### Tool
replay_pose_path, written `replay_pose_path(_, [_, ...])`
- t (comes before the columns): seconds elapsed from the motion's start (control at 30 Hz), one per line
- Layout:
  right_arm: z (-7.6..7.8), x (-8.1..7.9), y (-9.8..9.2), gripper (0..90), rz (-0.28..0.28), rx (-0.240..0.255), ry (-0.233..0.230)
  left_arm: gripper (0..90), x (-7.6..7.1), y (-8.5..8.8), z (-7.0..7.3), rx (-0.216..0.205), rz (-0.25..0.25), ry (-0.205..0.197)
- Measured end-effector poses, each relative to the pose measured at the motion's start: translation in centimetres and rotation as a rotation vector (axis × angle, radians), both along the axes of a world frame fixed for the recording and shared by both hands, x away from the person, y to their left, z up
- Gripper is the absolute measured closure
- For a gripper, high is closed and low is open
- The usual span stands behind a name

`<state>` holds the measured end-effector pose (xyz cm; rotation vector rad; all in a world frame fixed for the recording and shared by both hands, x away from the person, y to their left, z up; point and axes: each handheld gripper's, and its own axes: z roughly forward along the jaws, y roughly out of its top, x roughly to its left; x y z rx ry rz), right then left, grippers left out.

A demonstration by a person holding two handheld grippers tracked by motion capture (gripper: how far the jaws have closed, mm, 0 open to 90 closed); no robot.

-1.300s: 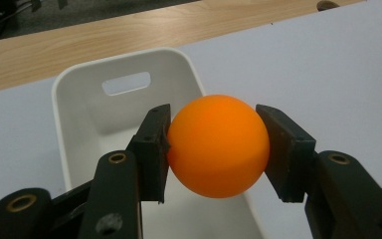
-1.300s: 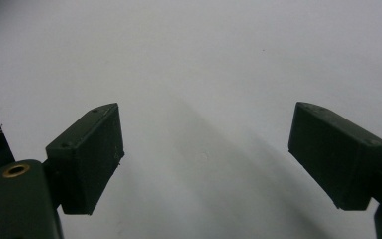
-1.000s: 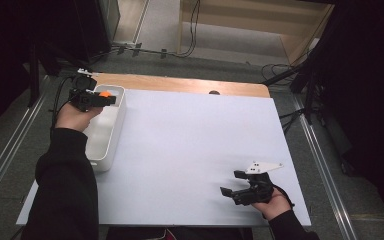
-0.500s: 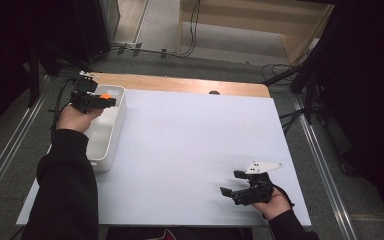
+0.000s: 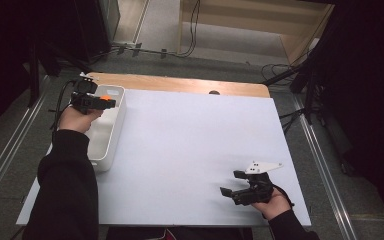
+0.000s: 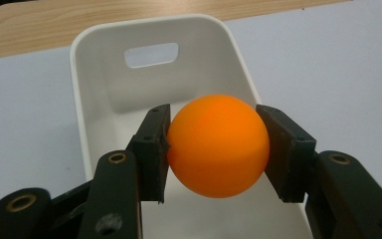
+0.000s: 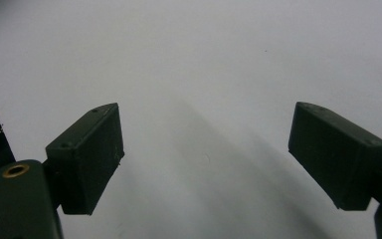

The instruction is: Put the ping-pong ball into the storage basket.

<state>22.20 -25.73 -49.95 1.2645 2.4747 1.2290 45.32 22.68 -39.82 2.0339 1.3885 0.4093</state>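
The left gripper (image 6: 214, 149) is clamped on a smooth orange plastic ball (image 6: 219, 145), one black pad pressed to each side at its widest; the ball hangs directly above the open hollow of a white rectangular plastic bin (image 6: 99, 94), whose slotted handle wall lies beyond the jaws; I judge it is held there so that a release would drop it inside. The right gripper (image 5: 236, 184) has its jaws spread wide and holds nothing, low over the white table sheet (image 5: 195, 145) near the person's own edge, probably parked.

The left gripper view gives the pad contact and the bin's bare floor below the ball; the high view gives only an orange speck at the left hand (image 5: 77, 119), but shows the grippers well apart and the bin at the sheet's left edge.
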Motion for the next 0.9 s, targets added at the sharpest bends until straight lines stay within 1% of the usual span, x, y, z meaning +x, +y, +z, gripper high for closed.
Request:
replay_pose_path(0.07, [0.0,0.0,0.0,12.9,0.001,0.0,0.001,50.4,0.0,-0.1,0.1,0.005,-0.004,-0.003])
replay_pose_path(0.1, [0.0,0.0,0.0,12.9,0.001,-0.001,0.001,50.3,0.0,-0.1,0.1,0.004,-0.003,-0.004])
replay_pose_path(0.13, [0.0,0.0,0.0,12.9,0.002,-0.001,0.002,50.0,0.0,-0.1,0.1,0.002,0.008,-0.015])
replay_pose_path(0.17, [0.0,0.0,0.0,12.9,0.002,-0.001,0.002,47.8,0.0,-0.1,0.1,0.002,0.008,-0.015])
replay_pose_path(0.2, [0.0,0.0,0.0,12.9,0.001,0.0,0.002,47.8,0.0,-0.1,0.2,-0.004,0.006,-0.02])
replay_pose_path(0.27, [0.0,0.0,0.0,12.9,0.003,0.0,0.002,44.0,0.0,0.0,0.4,-0.02,0.009,-0.023])
replay_pose_path(0.37, [0.0,0.0,0.0,12.9,0.001,-0.002,0.001,38.5,-0.1,0.0,0.7,-0.022,0.009,-0.024])
replay_pose_path(0.4, [0.0,0.0,-0.1,12.9,0.001,-0.004,-0.002,38.5,-0.1,0.0,0.8,-0.023,0.008,-0.024])
replay_pose_path(0.47, [0.0,-0.1,-0.1,12.9,-0.002,-0.001,0.001,32.6,-0.2,-0.1,0.9,-0.031,0.006,-0.018])
replay_pose_path(0.53, [0.0,0.0,-0.1,12.9,0.001,-0.002,-0.002,31.6,-0.2,-0.2,1.1,-0.036,0.005,-0.011])
replay_pose_path(0.6, [0.0,-0.1,0.0,12.9,-0.001,-0.003,0.0,31.5,-0.4,-0.3,1.4,-0.039,-0.004,-0.012])
replay_pose_path(0.67, [0.0,0.0,0.0,12.9,0.004,-0.002,0.001,28.0,-0.5,-0.5,1.6,-0.053,-0.016,-0.01])
replay_pose_path(0.8, [0.0,-0.1,0.0,12.9,0.004,-0.003,0.003,28.0,-0.8,-0.8,2.1,-0.075,-0.042,-0.021])
replay_pose_path(0.9, [0.0,0.0,0.0,12.9,0.0,-0.002,-0.001,27.9,-1.0,-1.3,2.4,-0.076,-0.056,-0.026])
